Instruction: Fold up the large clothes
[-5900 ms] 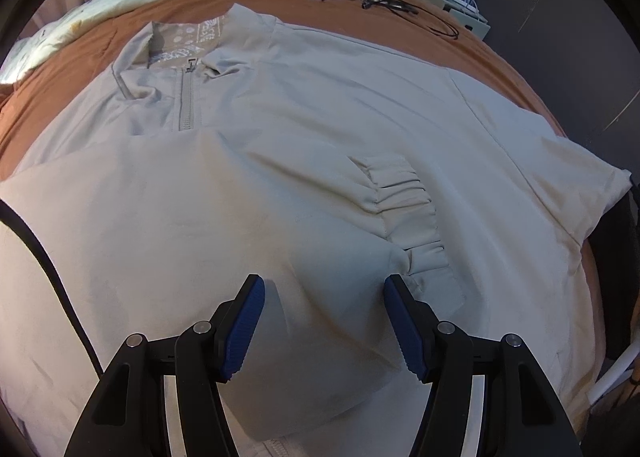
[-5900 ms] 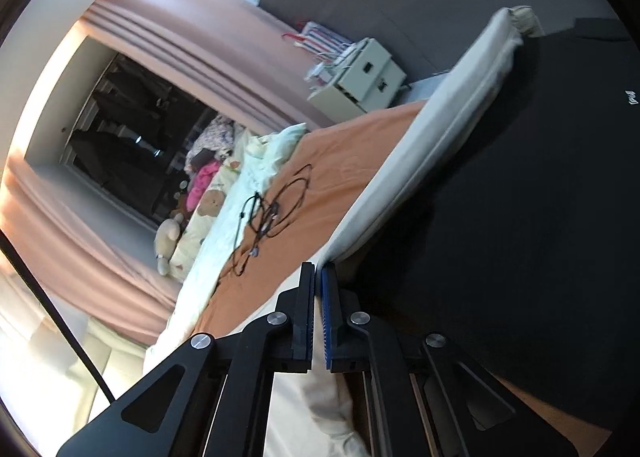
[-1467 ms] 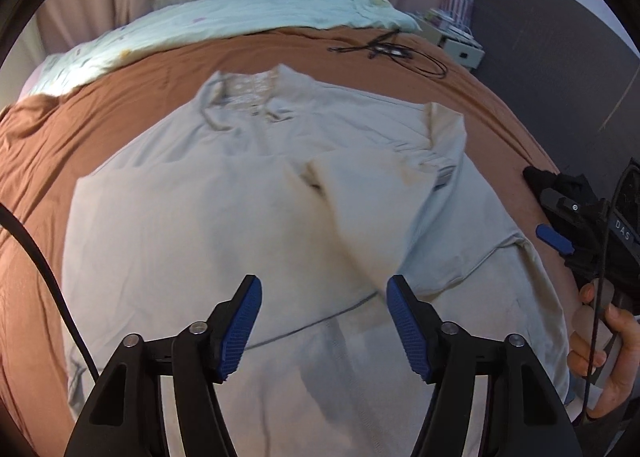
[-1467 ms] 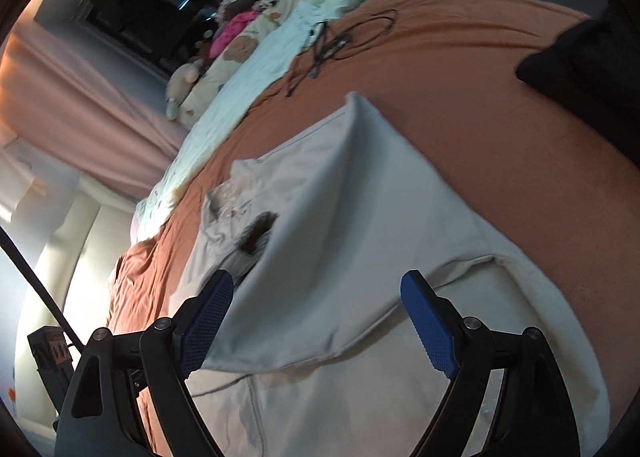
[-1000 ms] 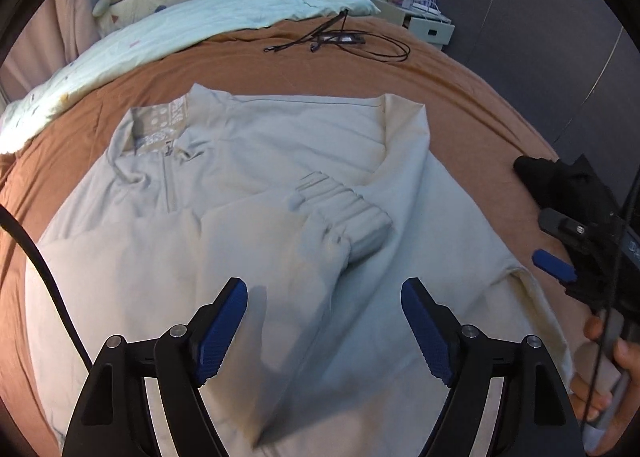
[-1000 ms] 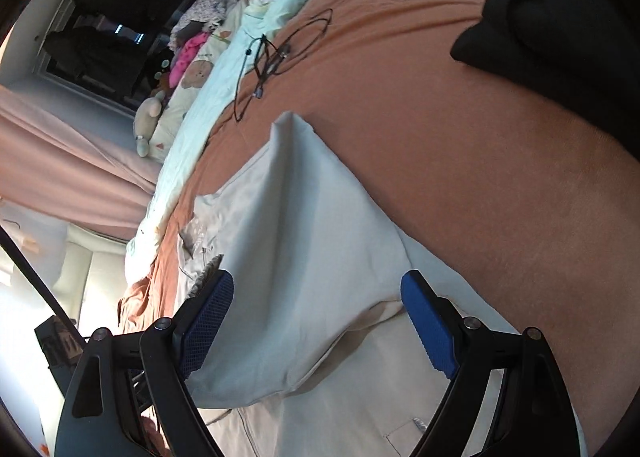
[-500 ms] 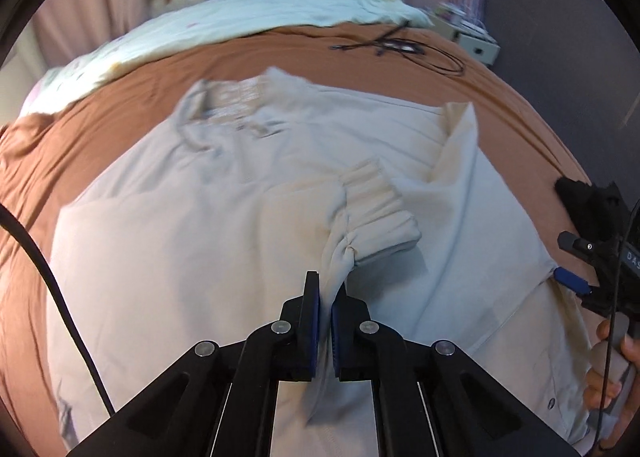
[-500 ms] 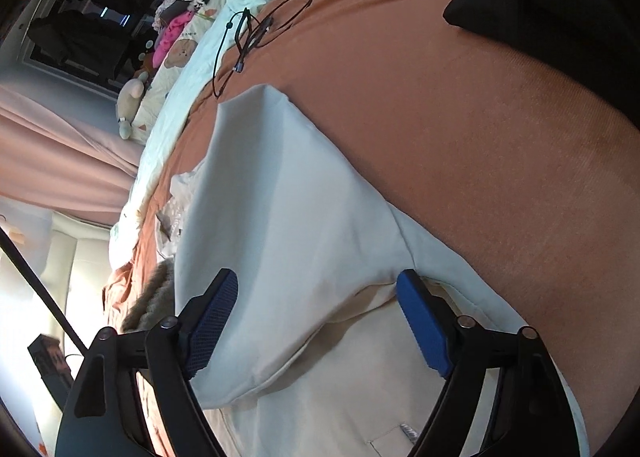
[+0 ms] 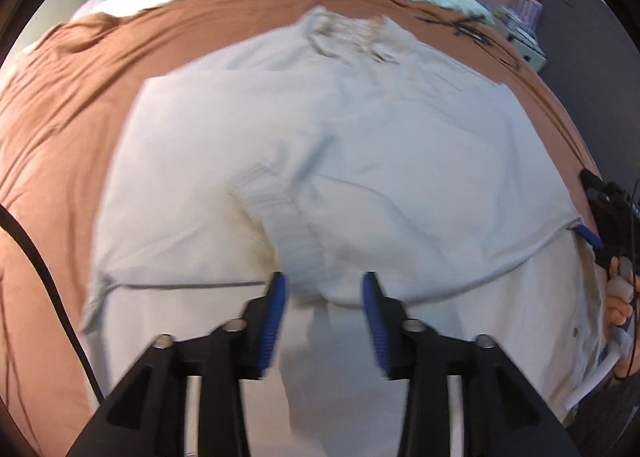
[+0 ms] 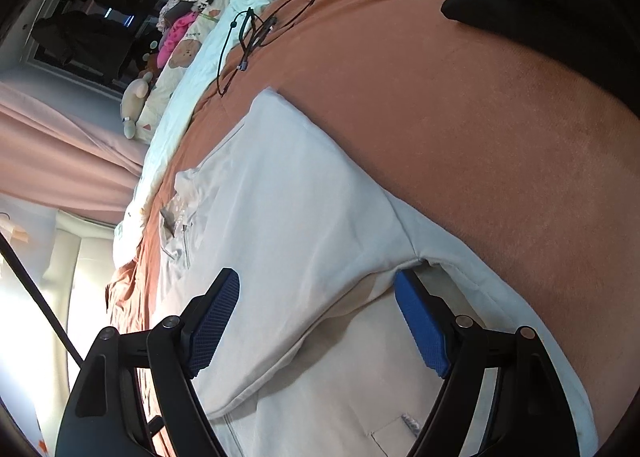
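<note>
The left gripper (image 9: pixel 323 299) is angled steeply downward, its jaws just reopened and standing apart with nothing pinched between the blue pads. The right gripper (image 10: pixel 316 319) is held spread wide, tilted downward, gripped at its handle by a hand (image 9: pixel 618 307).

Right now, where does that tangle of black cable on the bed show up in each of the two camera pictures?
Left wrist view: the black cable lies far up at the right, on the brown bedspread.
Right wrist view: it is near the top, left of the middle.
Shared landmark: the beige garment's collar.
</note>
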`<state>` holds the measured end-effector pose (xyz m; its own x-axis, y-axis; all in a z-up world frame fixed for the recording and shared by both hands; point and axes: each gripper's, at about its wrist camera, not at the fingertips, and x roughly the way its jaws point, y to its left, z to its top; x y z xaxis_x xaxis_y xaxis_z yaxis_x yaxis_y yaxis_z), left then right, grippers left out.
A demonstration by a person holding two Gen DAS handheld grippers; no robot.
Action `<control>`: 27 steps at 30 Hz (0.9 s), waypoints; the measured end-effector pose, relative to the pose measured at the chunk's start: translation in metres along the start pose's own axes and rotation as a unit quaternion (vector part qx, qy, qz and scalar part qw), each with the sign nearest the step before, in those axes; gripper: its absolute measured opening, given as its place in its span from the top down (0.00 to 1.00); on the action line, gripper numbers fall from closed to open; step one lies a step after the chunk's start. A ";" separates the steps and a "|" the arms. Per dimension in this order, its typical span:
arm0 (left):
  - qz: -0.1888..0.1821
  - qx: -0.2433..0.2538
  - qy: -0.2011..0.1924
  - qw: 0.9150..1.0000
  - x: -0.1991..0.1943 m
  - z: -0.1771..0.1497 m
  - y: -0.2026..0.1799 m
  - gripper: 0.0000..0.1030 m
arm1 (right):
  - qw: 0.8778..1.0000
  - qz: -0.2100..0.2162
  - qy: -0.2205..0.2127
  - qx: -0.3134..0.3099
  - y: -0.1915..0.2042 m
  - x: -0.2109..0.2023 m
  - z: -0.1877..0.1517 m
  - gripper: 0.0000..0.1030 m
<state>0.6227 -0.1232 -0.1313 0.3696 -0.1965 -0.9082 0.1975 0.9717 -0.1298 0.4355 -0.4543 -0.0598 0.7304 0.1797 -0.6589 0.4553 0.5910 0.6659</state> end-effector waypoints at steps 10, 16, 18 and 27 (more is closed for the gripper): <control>-0.023 -0.077 0.002 0.997 0.021 0.004 0.047 0.28 | 0.997 0.040 0.013 0.059 -0.027 0.008 -0.001 0.35; -0.045 -0.074 0.029 0.996 0.070 0.020 0.040 0.28 | 0.993 0.049 0.010 0.111 -0.051 0.020 0.008 0.41; -0.043 -0.057 0.040 0.997 0.084 0.027 0.033 0.29 | 0.991 0.056 0.009 0.124 -0.055 0.024 0.010 0.44; 0.018 0.005 0.014 1.000 0.090 0.052 0.016 0.79 | 0.990 0.055 -0.008 0.131 -0.046 0.034 0.003 0.51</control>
<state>0.7059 -0.1323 -0.1947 0.3512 -0.1567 -0.9231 0.1936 0.9767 -0.0922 0.4407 -0.4782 -0.1118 0.7897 0.2185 -0.5732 0.4875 0.3437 0.8026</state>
